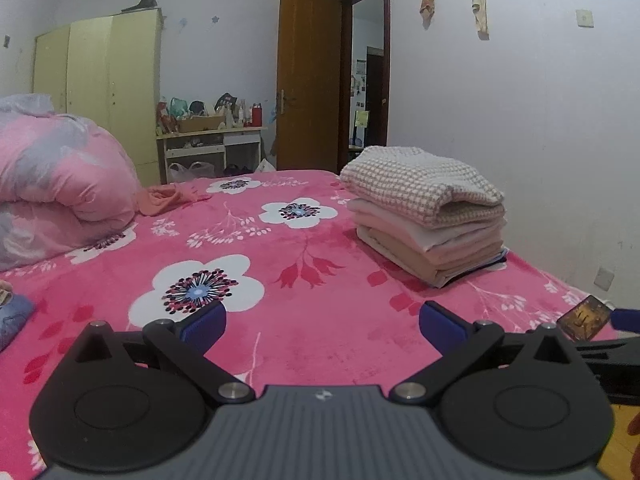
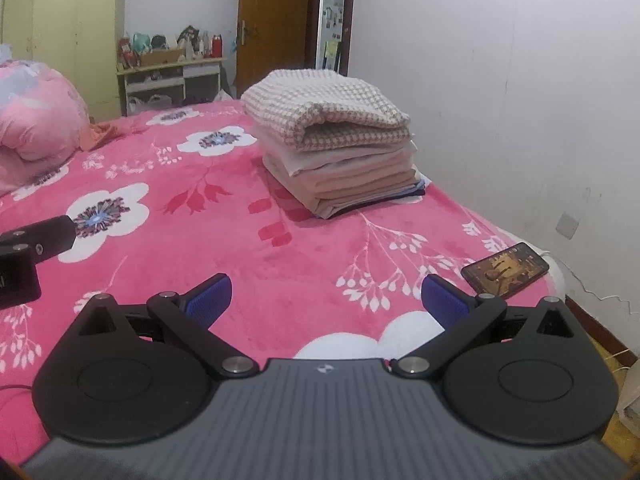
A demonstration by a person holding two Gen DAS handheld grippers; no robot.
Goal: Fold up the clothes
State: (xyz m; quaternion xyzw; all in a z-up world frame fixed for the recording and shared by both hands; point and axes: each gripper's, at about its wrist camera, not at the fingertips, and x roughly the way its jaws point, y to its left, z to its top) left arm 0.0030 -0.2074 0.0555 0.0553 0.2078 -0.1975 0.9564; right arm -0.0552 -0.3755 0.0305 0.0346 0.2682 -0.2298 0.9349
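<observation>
The left gripper (image 1: 322, 322) and the right gripper (image 2: 326, 299) both hover over the pink floral bedspread (image 1: 280, 264) with their blue pads spread wide, pinching nothing. The stack of folded clothes (image 2: 334, 148) sits at twelve o'clock from the right gripper, near the wall — a checked knit on top, beige layers below, the lowest dark pieces only thin edges. At three o'clock lies a phone (image 2: 505, 269), its screen picture too small to read. A crumpled orange garment (image 1: 168, 198) lies at eleven o'clock in the left view, partly hidden by the rolled quilt (image 1: 60, 184). A blue garment (image 1: 12, 318) is cut off at nine o'clock. The cluttered shelf (image 1: 208, 136) holds a cardboard box — contents unclear.
</observation>
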